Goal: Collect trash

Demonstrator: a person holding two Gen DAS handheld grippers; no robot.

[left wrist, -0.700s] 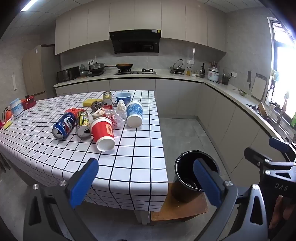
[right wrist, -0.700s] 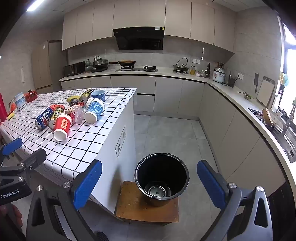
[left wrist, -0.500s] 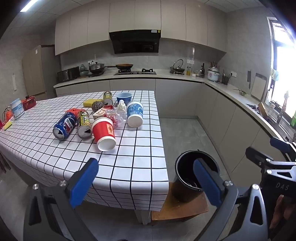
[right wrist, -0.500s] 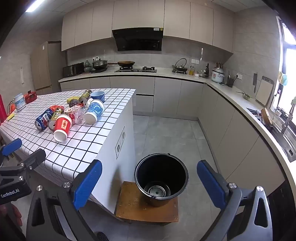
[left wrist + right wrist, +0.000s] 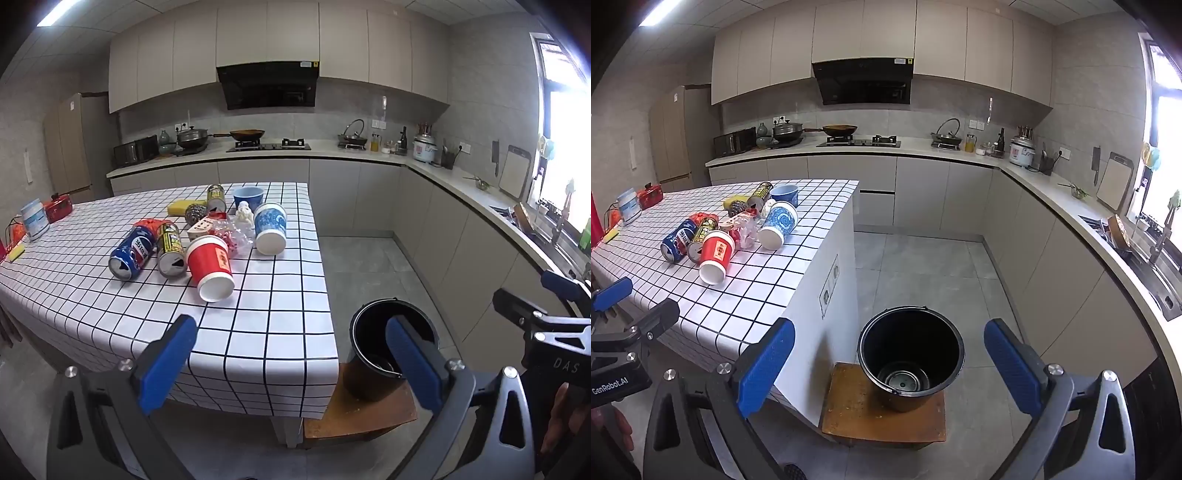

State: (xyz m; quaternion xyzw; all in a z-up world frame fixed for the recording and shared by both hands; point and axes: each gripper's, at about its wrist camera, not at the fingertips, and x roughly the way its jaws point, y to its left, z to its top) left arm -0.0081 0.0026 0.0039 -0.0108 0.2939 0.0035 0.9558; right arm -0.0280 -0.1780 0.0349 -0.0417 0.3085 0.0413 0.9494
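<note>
A kitchen is being shown from two gripper cameras. The left gripper (image 5: 290, 354) is being held above the near edge of a table (image 5: 258, 332) covered in a white cloth with a black grid; its jaws are spread wide, with nothing between them. The right gripper (image 5: 890, 363) is being held over the floor beside the table, its jaws likewise spread wide and empty.

The trash is being seen lying in a cluster on the table, at about 11 o'clock from the left gripper. A red paper cup (image 5: 209, 266) is lying on its side nearest the gripper, its open mouth facing the camera. Just beside it, at 9 o'clock, a yellow-and-black can (image 5: 170, 249) and a blue Pepsi can (image 5: 132, 252) are lying side by side. At 1 o'clock from the red cup, a blue-patterned paper cup (image 5: 270, 228) is lying tipped over, with crumpled clear plastic (image 5: 236, 236) between them. Farther back, a blue bowl (image 5: 248, 196), a steel scourer (image 5: 195, 213) and a yellow sponge (image 5: 181, 207) are being seen.

A black bucket (image 5: 911, 355) is standing upright on a low wooden stool (image 5: 864, 413) on the floor, near the table's corner, framed between the right gripper's jaws.
</note>
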